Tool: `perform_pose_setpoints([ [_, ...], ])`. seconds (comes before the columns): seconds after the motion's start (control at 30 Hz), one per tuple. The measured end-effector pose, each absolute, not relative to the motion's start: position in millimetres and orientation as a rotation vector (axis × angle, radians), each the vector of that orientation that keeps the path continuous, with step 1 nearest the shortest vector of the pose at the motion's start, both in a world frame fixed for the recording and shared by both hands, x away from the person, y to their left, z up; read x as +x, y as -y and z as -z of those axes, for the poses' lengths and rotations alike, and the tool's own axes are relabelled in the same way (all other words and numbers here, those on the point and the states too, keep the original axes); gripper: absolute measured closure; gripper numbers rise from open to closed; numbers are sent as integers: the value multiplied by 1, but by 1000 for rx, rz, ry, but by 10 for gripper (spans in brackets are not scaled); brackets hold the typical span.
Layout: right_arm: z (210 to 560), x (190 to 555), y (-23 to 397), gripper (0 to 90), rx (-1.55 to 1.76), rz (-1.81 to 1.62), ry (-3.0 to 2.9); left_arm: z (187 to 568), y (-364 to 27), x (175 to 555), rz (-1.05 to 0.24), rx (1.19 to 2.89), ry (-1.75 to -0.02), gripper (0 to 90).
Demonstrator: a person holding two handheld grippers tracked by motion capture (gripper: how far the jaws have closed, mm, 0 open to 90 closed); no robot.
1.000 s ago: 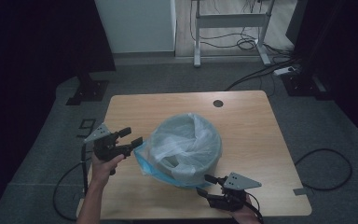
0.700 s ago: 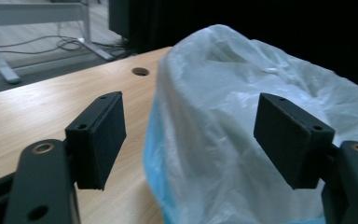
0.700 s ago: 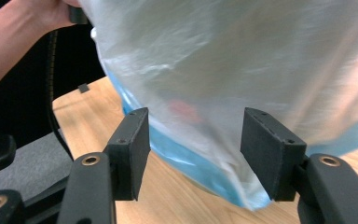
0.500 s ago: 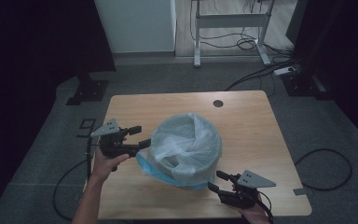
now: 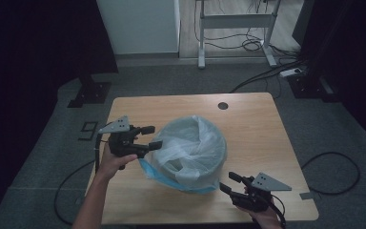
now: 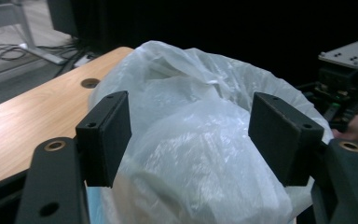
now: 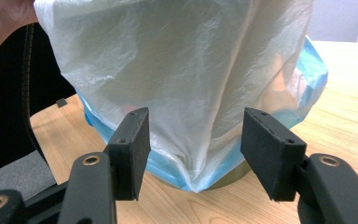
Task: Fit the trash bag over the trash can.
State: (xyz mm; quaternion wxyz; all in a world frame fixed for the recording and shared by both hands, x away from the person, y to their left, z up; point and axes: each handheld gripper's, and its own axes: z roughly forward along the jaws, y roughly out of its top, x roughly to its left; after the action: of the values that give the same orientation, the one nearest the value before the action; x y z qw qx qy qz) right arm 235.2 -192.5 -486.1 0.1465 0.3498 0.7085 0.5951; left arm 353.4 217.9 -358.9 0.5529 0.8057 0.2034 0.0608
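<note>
- While the translucent white plastic bag [image 5: 190, 143] already sits over the round bin [image 7: 223, 179], neither tool grips it, so I judge the work at most half done: the bag's loose skirt is not yet pulled snug or tucked.
- Left of the bin, the left gripper [image 5: 151, 137] hovers at the rim with its jaws spread wide, the film bulging between them but not pinched, as the left gripper view shows.
- At the middle of the wooden table [image 5: 248, 119], the bin stands upright, its mouth lined with crumpled, cloudy film; a pale blue plastic liner [image 5: 159, 174] peeks out beneath the white one near the base.
- Right of the bin and nearer the person, the right gripper [image 5: 228, 183] rests low by the base, jaws spread, aimed at the gathered white and blue hem [image 7: 200, 175], apart from it.
</note>
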Motion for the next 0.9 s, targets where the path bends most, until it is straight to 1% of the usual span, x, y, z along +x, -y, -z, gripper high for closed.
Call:
perform_pose_setpoints([
  [0.2, 486, 236, 195, 418, 1013, -1712, -2033, 353, -202, 365, -99, 1994, -419, 334],
  [0.43, 487, 236, 197, 418, 1026, -1712, -2026, 350, -182, 376, -55, 2109, -378, 336],
  [0.53, 487, 236, 198, 418, 1029, -1711, -2023, 349, -176, 377, -47, 2150, -362, 341],
  [0.63, 486, 236, 198, 420, 1032, -1712, -2017, 350, -167, 378, -61, 2236, -352, 355],
  [0.67, 486, 236, 198, 421, 1033, -1713, -2016, 350, -164, 378, -69, 2275, -351, 375],
  [0.8, 486, 236, 199, 425, 1035, -1713, -2012, 351, -151, 380, -73, 2383, -337, 502],
  [0.9, 486, 236, 199, 426, 1034, -1713, -2009, 353, -141, 380, -71, 2448, -322, 552],
])
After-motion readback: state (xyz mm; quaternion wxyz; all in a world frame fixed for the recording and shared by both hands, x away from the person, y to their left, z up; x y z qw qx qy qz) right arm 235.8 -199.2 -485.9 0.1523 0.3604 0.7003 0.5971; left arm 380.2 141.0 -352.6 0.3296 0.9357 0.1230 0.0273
